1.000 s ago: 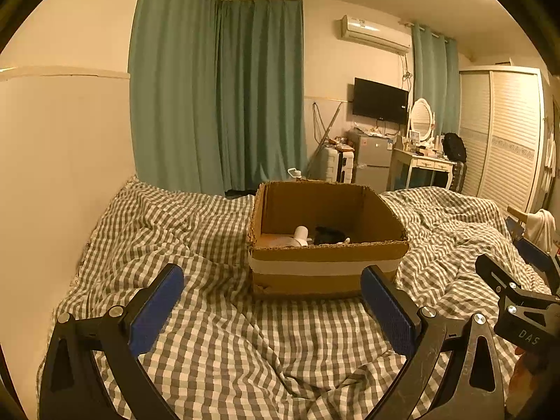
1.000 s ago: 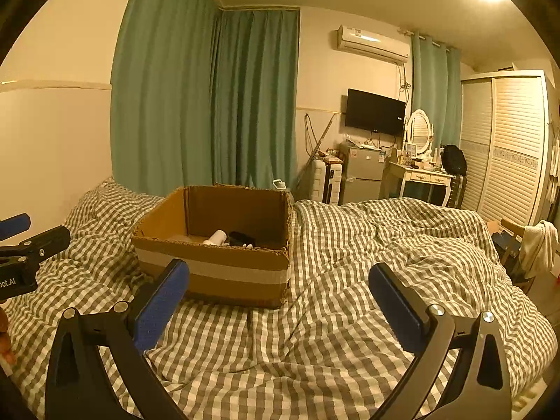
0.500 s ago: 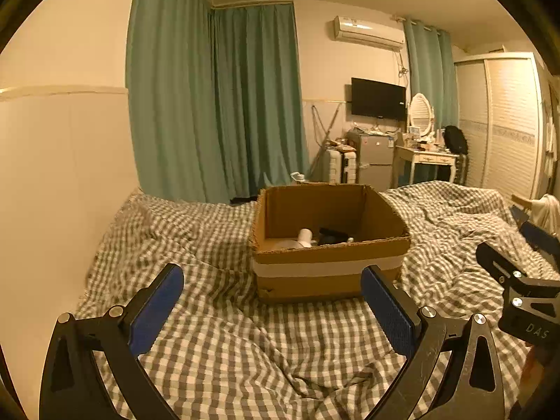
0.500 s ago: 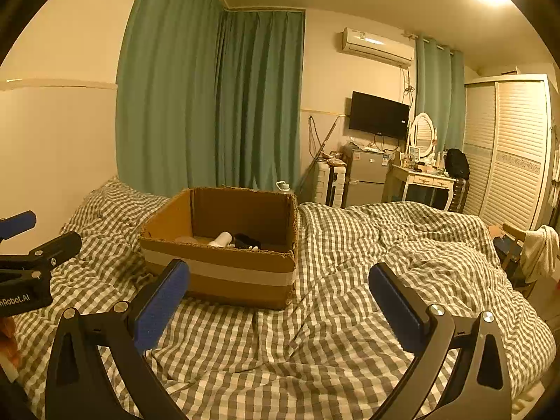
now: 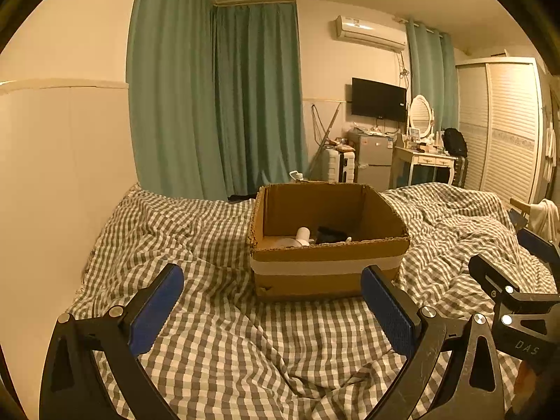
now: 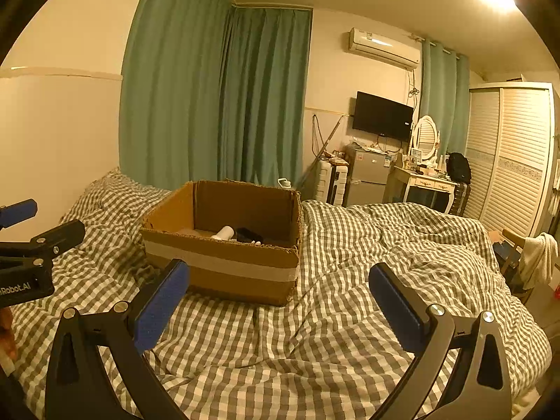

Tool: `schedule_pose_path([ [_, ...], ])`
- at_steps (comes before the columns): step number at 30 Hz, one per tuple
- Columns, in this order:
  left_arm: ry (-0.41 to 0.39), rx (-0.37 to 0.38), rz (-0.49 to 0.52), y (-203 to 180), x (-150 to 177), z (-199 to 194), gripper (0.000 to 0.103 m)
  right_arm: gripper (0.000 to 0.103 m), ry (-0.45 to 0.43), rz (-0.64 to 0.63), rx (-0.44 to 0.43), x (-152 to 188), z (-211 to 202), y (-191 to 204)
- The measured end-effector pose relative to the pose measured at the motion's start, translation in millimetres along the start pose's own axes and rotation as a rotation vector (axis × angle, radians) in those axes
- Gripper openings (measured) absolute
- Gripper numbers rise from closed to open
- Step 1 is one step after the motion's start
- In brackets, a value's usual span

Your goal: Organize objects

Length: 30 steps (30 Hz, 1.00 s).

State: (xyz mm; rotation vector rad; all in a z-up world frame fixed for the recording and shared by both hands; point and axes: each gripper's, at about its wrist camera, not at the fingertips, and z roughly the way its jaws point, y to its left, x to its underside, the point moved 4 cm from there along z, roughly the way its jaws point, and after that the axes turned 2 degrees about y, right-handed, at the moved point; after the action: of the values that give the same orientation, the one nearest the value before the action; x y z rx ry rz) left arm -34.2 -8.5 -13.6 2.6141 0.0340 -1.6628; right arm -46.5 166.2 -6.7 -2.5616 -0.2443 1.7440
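An open cardboard box (image 5: 329,269) with a pale tape band sits on the checked bed cover (image 5: 217,332); it also shows in the right wrist view (image 6: 224,266). Inside lie a white bottle (image 5: 301,235) and a black object (image 5: 330,235), also seen in the right wrist view as the bottle (image 6: 224,232) and black object (image 6: 249,235). My left gripper (image 5: 271,309) is open and empty, held short of the box. My right gripper (image 6: 278,306) is open and empty, to the right of the box's near corner.
A white wall (image 5: 52,175) borders the bed on the left. Green curtains (image 5: 245,105), a small fridge (image 5: 374,161), a dressing table (image 5: 423,164) and a wardrobe (image 5: 507,129) stand beyond the bed. A chair with a towel (image 6: 535,259) is at the right.
Both grippers have drawn back and tilted up slightly, so the box sits lower and farther in view. Both stay open and empty.
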Motion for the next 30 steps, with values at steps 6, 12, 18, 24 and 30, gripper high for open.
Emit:
schedule_pose_path([
  [6, -0.002, 0.011, 0.000, -0.4, -0.4, 0.3, 0.103, 0.102, -0.005, -0.009, 0.000, -0.1, -1.4, 2.9],
  [12, 0.001, 0.012, -0.010, 0.9, 1.0, 1.5, 0.103, 0.102, 0.000, -0.002, 0.007, -0.1, 1.2, 1.1],
  [18, -0.011, 0.012, -0.003, -1.2, 0.6, -1.8, 0.103, 0.102, 0.006, 0.007, 0.006, -0.2, 2.8, -0.6],
  [24, -0.032, 0.010, 0.015, -3.7, -1.3, -6.3, 0.103, 0.102, 0.001, 0.008, 0.007, -0.1, 0.7, -0.7],
  [30, -0.039, 0.021, -0.005, -1.3, -2.9, -7.5, 0.103, 0.102, 0.012, 0.010, 0.008, 1.4, 1.7, -1.3],
])
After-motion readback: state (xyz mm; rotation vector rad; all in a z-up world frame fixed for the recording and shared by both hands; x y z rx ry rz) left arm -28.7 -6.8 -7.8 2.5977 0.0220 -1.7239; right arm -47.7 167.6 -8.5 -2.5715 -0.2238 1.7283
